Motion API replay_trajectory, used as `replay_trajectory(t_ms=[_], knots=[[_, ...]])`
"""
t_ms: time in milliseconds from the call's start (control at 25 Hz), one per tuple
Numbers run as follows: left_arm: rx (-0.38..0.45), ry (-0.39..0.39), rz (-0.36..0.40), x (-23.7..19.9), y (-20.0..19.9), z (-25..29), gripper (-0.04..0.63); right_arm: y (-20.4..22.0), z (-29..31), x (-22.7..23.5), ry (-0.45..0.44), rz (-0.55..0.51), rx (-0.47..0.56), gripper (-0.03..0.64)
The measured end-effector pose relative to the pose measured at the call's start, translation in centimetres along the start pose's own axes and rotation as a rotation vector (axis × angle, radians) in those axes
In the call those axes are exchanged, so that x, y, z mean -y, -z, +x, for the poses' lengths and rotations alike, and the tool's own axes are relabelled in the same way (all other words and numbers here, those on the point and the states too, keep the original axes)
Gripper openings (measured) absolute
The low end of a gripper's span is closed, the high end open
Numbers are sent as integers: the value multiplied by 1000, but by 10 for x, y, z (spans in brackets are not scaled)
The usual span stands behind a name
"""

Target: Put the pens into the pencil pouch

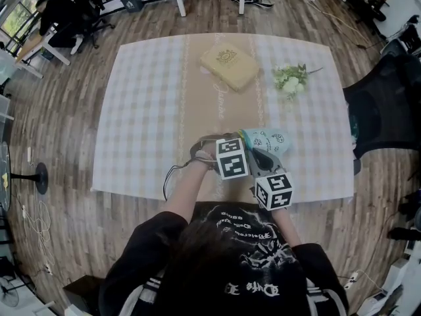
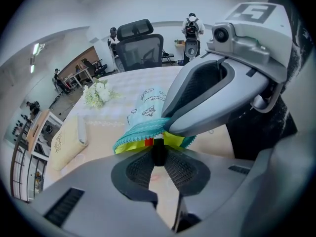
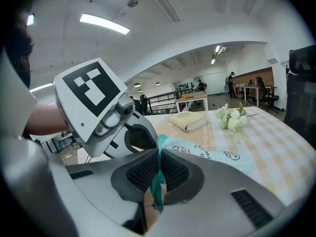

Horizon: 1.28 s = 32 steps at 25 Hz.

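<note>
A light blue pencil pouch (image 1: 268,139) with cartoon prints lies near the table's front edge. My right gripper (image 3: 159,174) is shut on the pouch's teal edge (image 3: 159,152) and holds its mouth up. The yellow lining (image 2: 174,139) shows at the mouth in the left gripper view. My left gripper (image 2: 158,154) points steeply down, shut on a black pen (image 2: 158,150) whose end sits right at that mouth. In the head view the two marker cubes (image 1: 231,158) (image 1: 273,191) sit close together over the pouch's near end, hiding the jaws.
A cream notebook (image 1: 229,64) and a bunch of white flowers (image 1: 291,78) lie at the far side of the checked tablecloth (image 1: 145,110). A black office chair (image 1: 385,104) stands at the table's right. A thin cable (image 1: 172,173) hangs off the front edge.
</note>
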<state>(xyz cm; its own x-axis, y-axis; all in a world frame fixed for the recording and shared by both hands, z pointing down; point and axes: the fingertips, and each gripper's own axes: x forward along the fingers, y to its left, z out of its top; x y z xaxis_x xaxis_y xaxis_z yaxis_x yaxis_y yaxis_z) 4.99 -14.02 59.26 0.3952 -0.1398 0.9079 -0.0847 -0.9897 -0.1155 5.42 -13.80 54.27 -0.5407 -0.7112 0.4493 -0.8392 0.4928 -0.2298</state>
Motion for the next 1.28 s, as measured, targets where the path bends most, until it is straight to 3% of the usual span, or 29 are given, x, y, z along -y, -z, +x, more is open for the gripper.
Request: replay_trajectory(t_ms=[240, 520, 720, 920, 1280], knots=[[26, 10, -4, 2, -4, 7, 77, 1, -1, -5, -32, -2, 10, 29], [94, -29, -39, 1, -12, 12, 78, 1, -4, -2, -28, 3, 19, 29], [135, -8, -86, 4, -10, 10, 80, 3, -5, -4, -31, 1, 15, 29], [165, -6, -141, -1, -7, 4, 175, 2, -5, -5, -31, -1, 13, 29], [223, -43, -266, -10, 4, -8, 270, 1, -7, -3, -17, 0, 25, 29]])
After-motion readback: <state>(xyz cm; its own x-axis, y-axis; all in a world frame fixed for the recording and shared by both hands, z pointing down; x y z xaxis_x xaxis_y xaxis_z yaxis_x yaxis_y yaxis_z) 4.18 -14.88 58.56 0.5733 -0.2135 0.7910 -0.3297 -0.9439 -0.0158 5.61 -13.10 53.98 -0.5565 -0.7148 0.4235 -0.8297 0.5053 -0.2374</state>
